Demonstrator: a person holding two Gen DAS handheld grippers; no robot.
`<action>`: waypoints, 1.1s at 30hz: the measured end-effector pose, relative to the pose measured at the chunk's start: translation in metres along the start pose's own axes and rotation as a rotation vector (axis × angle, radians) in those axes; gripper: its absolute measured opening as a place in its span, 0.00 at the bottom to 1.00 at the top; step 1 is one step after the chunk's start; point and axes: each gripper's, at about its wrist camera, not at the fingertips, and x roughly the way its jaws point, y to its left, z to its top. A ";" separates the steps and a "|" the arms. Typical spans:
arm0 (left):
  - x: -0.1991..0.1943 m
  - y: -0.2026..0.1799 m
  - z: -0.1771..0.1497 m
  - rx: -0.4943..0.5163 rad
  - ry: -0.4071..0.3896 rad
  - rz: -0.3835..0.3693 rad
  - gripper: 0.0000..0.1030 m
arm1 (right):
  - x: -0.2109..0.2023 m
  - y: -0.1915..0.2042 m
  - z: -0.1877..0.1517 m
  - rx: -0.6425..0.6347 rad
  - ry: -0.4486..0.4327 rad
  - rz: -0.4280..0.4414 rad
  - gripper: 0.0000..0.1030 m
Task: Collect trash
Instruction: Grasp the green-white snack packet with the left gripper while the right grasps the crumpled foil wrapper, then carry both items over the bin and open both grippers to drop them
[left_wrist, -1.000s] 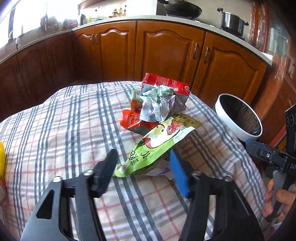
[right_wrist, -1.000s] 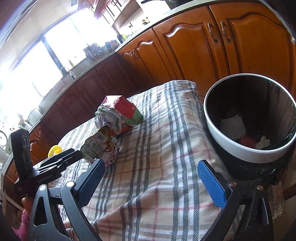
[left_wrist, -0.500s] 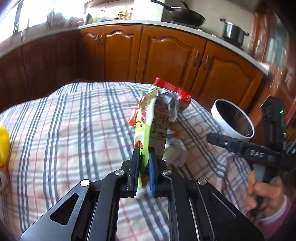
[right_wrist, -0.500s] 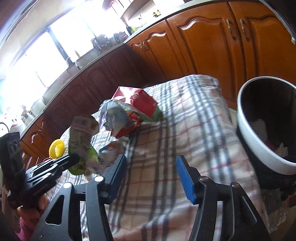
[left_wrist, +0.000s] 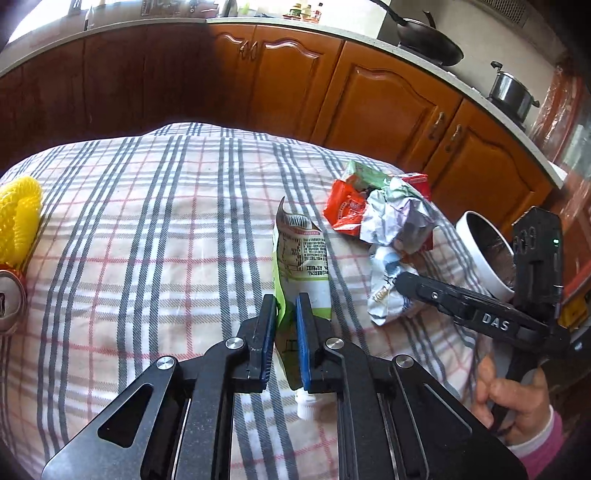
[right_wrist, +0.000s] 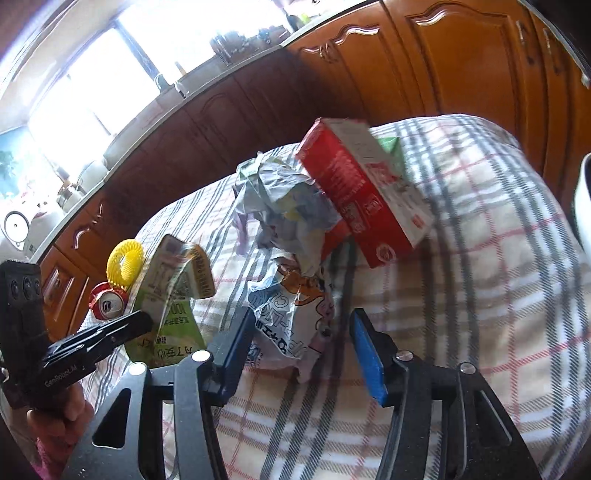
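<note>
Left gripper (left_wrist: 286, 314) is clamped on the green pouch (left_wrist: 303, 258). Right gripper (right_wrist: 299, 354), jaws just been closing, isn't yet pinching the white wrapper (right_wrist: 291, 317). Floppy film could slip out.

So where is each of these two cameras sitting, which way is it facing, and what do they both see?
Left wrist: on the left gripper, looking along its fingers shut on the green pouch, across the checked tablecloth towards the cabinets; the right hand shows.
Right wrist: on the right gripper, whose jaws have just been closing around the white wrapper, pads not yet pressing; it faces the window; the left gripper shows at left.
Shared: pouch, wrapper, red carton, yellow scrubber, can.
</note>
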 end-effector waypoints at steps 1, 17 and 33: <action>0.003 -0.001 0.001 0.001 -0.001 0.004 0.10 | 0.000 0.001 -0.001 0.004 0.003 0.013 0.36; -0.022 -0.033 -0.017 0.027 -0.038 -0.102 0.06 | -0.075 -0.034 -0.029 0.042 -0.094 -0.042 0.23; -0.029 -0.144 -0.004 0.182 -0.056 -0.257 0.06 | -0.152 -0.101 -0.036 0.158 -0.244 -0.153 0.23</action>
